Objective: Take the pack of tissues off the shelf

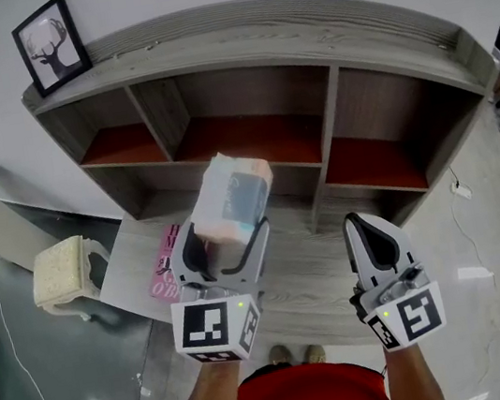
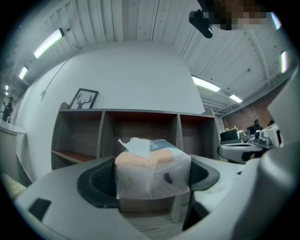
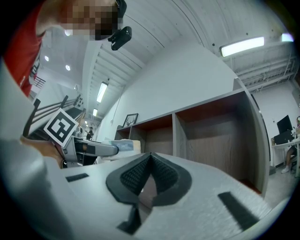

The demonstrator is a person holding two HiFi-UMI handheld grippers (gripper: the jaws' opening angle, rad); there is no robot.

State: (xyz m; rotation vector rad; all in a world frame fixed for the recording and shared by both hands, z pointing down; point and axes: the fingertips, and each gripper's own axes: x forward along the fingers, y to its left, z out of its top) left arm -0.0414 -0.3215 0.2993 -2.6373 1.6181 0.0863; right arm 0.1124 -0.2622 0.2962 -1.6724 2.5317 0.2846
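Observation:
The pack of tissues [image 1: 229, 198], a clear plastic wrap over peach and white tissues with a blue label, is held up in front of the shelf [image 1: 320, 50]. My left gripper [image 1: 221, 232] is shut on the pack, its dark pads pressing both sides. The left gripper view shows the tissue pack [image 2: 152, 171] filling the gap between the jaws, a white tissue poking out on top. My right gripper [image 1: 366, 227] hovers to the right, shut with nothing in it. In the right gripper view its black pads [image 3: 149, 176] meet at the tips, and the left gripper with the pack [image 3: 123, 146] shows at left.
The wooden shelf has several open compartments with reddish floors, all bare. A framed deer picture [image 1: 51, 44] stands on its top left corner. A low grey table [image 1: 309, 270] with a pink booklet [image 1: 166, 265] lies below me. A cream stool [image 1: 62, 270] sits at left.

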